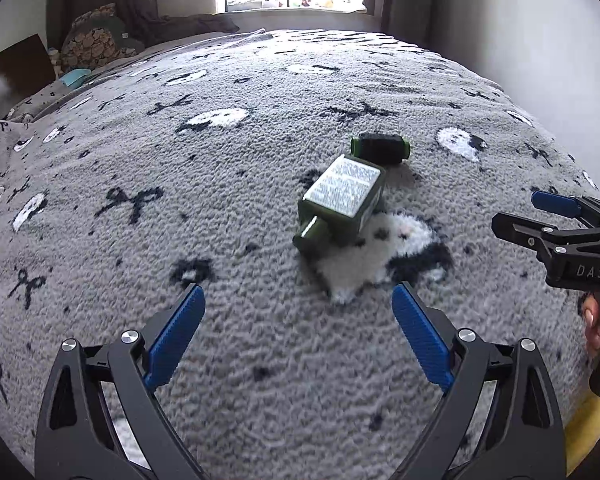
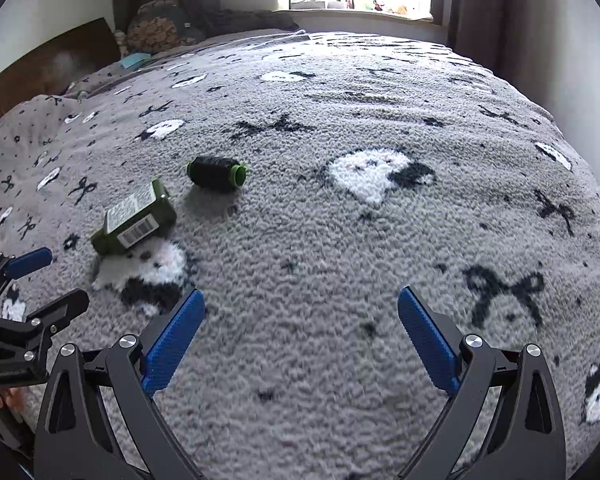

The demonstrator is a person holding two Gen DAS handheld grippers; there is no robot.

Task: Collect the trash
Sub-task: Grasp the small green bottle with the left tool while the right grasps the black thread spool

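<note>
Hovering the left gripper point(image 1: 298, 300) low over the grey patterned blanket point(image 1: 160, 208), jaws spread wide and pinching nothing. Holding the right gripper point(image 2: 300, 304) alongside it, jaws likewise spread wide and empty, pointing at bare blanket.

Facing 2 pieces of likely trash, both lying on their sides near the middle of the bed: a square green bottle point(image 1: 342, 204), printed label up and neck pointing back toward the left gripper, and just beyond it a small black cylinder point(image 1: 380, 148) with green ends, looking like a spool. Lying very close together, perhaps touching at the bottle's far corner; impossible to say for certain from either view.

Judging the bottle to be rigid, either glass or hard plastic, so not giving under the pads; weight unclear, with no telling whether anything is inside. Expecting its smooth faces to slip, and the deep soft pile beneath to let it sink or tip under a downward push. Favouring a hold across the 2 flat side faces at mid-body, pads square to them, rather than on the narrow neck. Needing a turn of the wrist first, given the body lying diagonally to the jaws.

Judging the cylinder to be light and stiff but ready to roll. Favouring a pinch across its round middle, closing gently from above.

Seeing no bin or bag in either view.
</note>
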